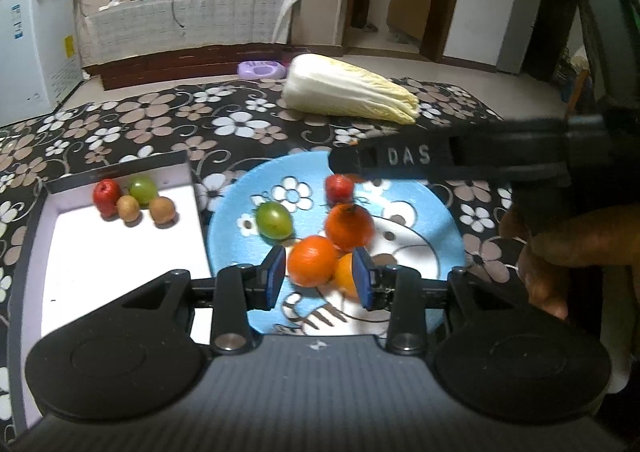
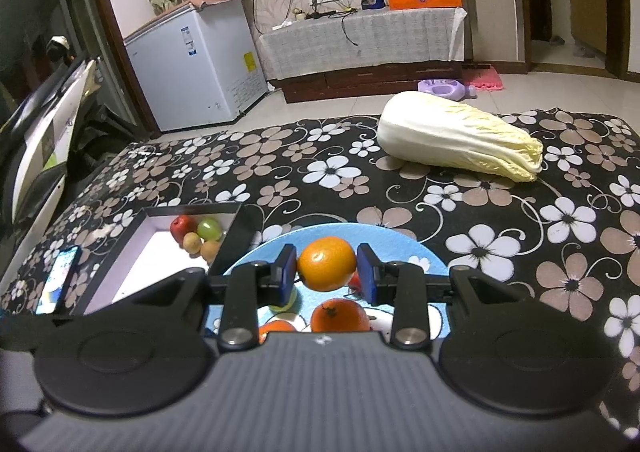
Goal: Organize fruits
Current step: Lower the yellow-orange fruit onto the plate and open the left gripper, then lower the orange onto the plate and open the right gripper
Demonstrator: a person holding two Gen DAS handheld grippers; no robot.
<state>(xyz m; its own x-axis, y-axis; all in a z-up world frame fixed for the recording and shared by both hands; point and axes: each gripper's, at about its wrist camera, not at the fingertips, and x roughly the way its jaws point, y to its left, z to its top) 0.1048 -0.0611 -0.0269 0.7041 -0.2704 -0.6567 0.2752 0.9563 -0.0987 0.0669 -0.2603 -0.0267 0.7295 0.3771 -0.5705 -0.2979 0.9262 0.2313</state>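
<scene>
Above the blue plate (image 2: 424, 256), the right hand-held gripper (image 2: 326, 270) pinches an orange (image 2: 326, 264) mid-transfer, probably bound for the white box (image 2: 136, 272) left of the plate, while the left hand-held gripper (image 1: 320, 276) hangs spread around another orange (image 1: 312, 260).

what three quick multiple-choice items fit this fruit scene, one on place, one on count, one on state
1. Where does the cabbage lie?
A. in the white box
B. on the blue plate
C. on the floral table, beyond the plate

2. How many small fruits are in the white box?
A. two
B. four
C. six

3. What is the right claw doing?
A. shut on an orange
B. open and empty
C. shut on a green fruit

Answers:
1 C, the cabbage rests on the floral table past the blue plate.
2 B, the white box holds one red, one green and two brown.
3 A, the right claw pads press both sides of the orange.
</scene>
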